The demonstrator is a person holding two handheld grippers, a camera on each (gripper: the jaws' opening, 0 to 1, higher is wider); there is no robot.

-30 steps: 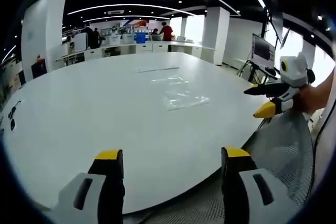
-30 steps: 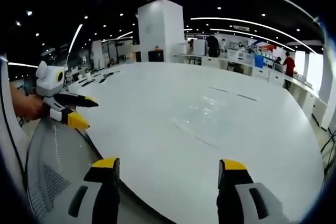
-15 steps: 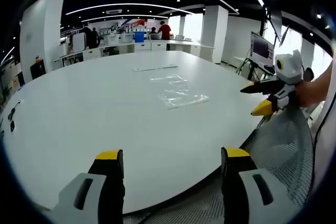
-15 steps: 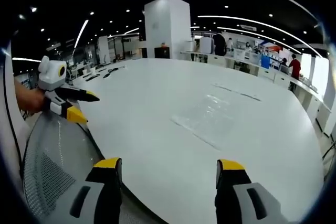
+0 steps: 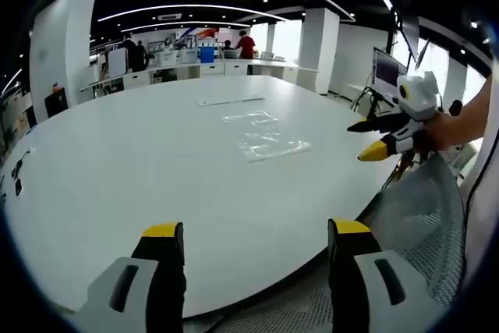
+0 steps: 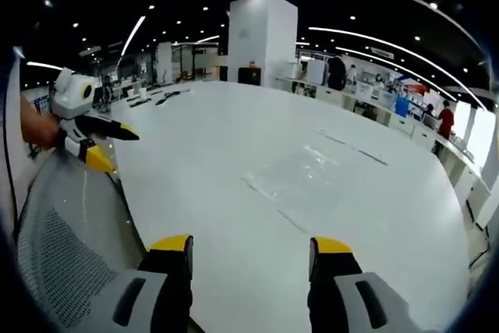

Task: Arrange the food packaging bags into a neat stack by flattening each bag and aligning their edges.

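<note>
Food packaging bags (image 5: pixel 265 136) clear, hard to spot on white desk (image 5: pixel 117 169); both tongs (image 5: pixel 249 232) (image 6: pixel 248 243) wide, empty; risk of misjudged, slipping grasp.

Left gripper (image 5: pixel 253 232) open over the table (image 5: pixel 140 161) edge; clear bags (image 5: pixel 265 138) lie farther; right gripper (image 5: pixel 378 136) at right.

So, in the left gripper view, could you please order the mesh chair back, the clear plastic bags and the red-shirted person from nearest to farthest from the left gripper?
1. Grey mesh chair back, lower right.
2. Clear plastic bags, mid-table.
3. Red-shirted person, far background.
</note>
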